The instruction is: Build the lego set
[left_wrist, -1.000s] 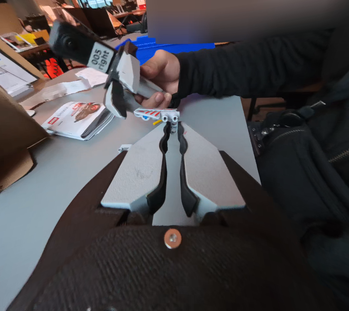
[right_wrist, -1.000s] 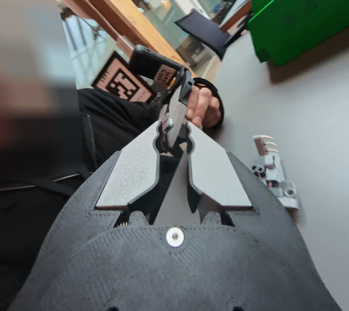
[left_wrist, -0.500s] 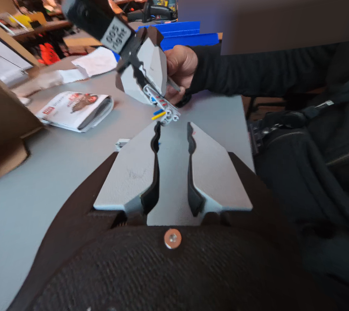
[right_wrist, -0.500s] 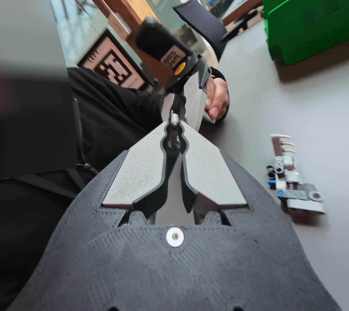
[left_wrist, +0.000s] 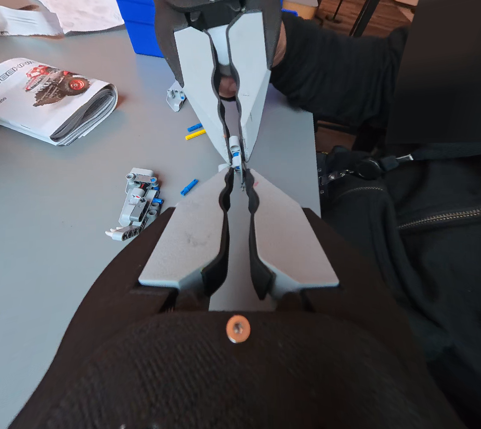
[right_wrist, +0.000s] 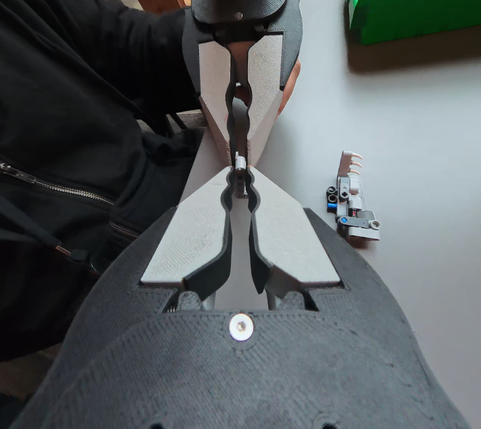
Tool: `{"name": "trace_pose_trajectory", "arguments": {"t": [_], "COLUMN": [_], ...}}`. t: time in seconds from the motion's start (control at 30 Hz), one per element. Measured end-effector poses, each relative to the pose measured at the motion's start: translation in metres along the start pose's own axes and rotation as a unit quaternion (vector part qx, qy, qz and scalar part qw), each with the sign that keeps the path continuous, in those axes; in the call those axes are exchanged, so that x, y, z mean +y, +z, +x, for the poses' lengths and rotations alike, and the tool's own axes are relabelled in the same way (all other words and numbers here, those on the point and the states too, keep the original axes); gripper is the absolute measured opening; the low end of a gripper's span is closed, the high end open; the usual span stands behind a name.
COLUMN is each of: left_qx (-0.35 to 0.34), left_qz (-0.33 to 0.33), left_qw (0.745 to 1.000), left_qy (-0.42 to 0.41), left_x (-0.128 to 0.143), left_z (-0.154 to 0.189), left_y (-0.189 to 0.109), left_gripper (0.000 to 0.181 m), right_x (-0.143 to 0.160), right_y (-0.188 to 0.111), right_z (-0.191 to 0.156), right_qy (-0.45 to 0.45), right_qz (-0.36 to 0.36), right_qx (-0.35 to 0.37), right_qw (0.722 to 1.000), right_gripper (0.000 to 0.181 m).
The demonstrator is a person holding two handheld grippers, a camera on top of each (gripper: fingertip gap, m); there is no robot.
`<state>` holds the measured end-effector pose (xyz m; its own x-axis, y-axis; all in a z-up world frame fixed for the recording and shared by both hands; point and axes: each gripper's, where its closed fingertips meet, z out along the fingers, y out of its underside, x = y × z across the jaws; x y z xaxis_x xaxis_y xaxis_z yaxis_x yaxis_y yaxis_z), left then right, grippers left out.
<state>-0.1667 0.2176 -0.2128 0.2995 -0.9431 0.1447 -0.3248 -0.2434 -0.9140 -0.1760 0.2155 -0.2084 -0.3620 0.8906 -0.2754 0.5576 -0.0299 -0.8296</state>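
Right gripper (left_wrist: 235, 156) clamps the small grey piece (left_wrist: 235, 149) tip-to-tip with left gripper (left_wrist: 238, 174), whose grip is unclear, above the table's (left_wrist: 65, 273) near edge. Light, rigid, slippery: pinch its flat sides.

Each camera sits behind its own gripper and looks forward along the two fingers, down at the grey table (left_wrist: 65, 273). The two views face each other, tip to tip and very near. The left wrist view shows the right gripper (left_wrist: 235, 156) opposite; the right wrist view shows the left gripper (right_wrist: 239, 164). Both views share the lego assembly (left_wrist: 138, 205) lying beside them.
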Motion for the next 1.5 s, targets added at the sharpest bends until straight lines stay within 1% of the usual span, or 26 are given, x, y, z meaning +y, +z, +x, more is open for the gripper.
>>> {"name": "trace_pose_trajectory", "arguments": {"t": [0.13,0.2,0.27,0.33,0.4,0.5,0.6,0.67,0.73,0.8,0.9,0.97,1.03,1.13,1.17,1.23,1.3,1.33,1.4,1.43,1.5], "left_qx": [-0.048,-0.069,-0.085,-0.095,-0.097,-0.076,-0.074,-0.063,-0.091,-0.103,-0.105,-0.093,-0.085,-0.094,-0.092,-0.093,-0.076,-0.071,-0.072,-0.078,-0.098], "left_qz": [-0.039,-0.044,-0.005,0.023,0.036,0.056,0.058,0.026,0.005,-0.006,-0.004,0.011,0.013,0.014,0.013,0.008,0.023,0.033,0.032,0.032,0.029], "left_qw": [0.998,0.995,0.993,0.992,0.992,0.994,0.995,0.997,0.994,0.991,0.99,0.99,0.991,0.989,0.989,0.991,0.993,0.994,0.994,0.993,0.991], "left_qy": [0.032,0.058,0.078,0.077,0.069,0.05,0.042,0.031,0.06,0.083,0.095,0.102,0.102,0.115,0.111,0.098,0.082,0.079,0.078,0.082,0.086], "left_x": [0.007,0.007,-0.002,-0.006,-0.003,-0.002,-0.002,0.004,0.005,0.002,0.0,-0.003,-0.004,-0.003,-0.002,0.002,-0.001,-0.005,-0.007,-0.008,-0.007], "left_z": [-0.008,-0.008,-0.005,-0.003,-0.005,-0.004,-0.006,-0.006,-0.007,-0.004,-0.003,0.001,0.004,0.002,0.002,-0.003,0.0,0.002,0.002,0.001,-0.003], "left_y": [0.007,0.007,0.003,0.0,0.002,0.001,0.001,0.004,0.003,0.001,-0.001,-0.002,-0.002,-0.002,-0.002,-0.004,-0.005,-0.004,0.0,0.001,0.0], "left_gripper": [0.007,0.006,0.005,0.005,0.005,0.005,0.005,0.005,0.006,0.006,0.007,0.005,0.006,0.005,0.005,0.012,0.015,0.015,0.013,0.006,0.005], "right_x": [0.005,0.004,-0.004,-0.005,-0.002,0.0,0.0,0.006,0.004,0.001,0.004,0.008,0.006,0.005,0.004,-0.001,-0.006,-0.008,-0.013,-0.015,-0.014], "right_y": [0.002,0.0,-0.004,-0.005,-0.005,-0.004,-0.004,0.0,0.0,0.0,0.001,0.003,0.004,0.003,0.003,-0.002,-0.008,-0.008,-0.008,-0.007,-0.007], "right_z": [0.007,0.006,0.001,0.001,0.003,0.003,0.005,0.005,0.005,0.002,0.002,0.001,-0.001,0.0,0.0,-0.002,-0.001,-0.002,-0.006,-0.007,-0.003], "right_qy": [-0.033,-0.052,-0.063,-0.05,-0.042,-0.039,-0.044,-0.071,-0.096,-0.125,-0.171,-0.191,-0.201,-0.196,-0.188,-0.174,-0.153,-0.139,-0.121,-0.112,-0.089], "right_qz": [-0.028,-0.024,0.015,0.051,0.056,0.059,0.054,0.028,0.025,0.021,-0.001,-0.018,-0.011,-0.009,0.001,0.032,0.061,0.072,0.096,0.102,0.106], "right_qx": [0.044,0.053,0.049,0.033,0.03,0.023,0.03,0.047,0.069,0.083,0.111,0.122,0.124,0.125,0.119,0.104,0.091,0.076,0.054,0.049,0.048], "right_qw": [0.998,0.997,0.997,0.997,0.997,0.997,0.997,0.996,0.993,0.988,0.979,0.974,0.972,0.973,0.975,0.979,0.982,0.985,0.986,0.987,0.989], "right_gripper": [0.005,0.005,0.005,0.005,0.005,0.005,0.005,0.005,0.005,0.005,0.005,0.005,0.004,0.004,0.004,0.004,0.004,0.004,0.004,0.004,0.006]}}
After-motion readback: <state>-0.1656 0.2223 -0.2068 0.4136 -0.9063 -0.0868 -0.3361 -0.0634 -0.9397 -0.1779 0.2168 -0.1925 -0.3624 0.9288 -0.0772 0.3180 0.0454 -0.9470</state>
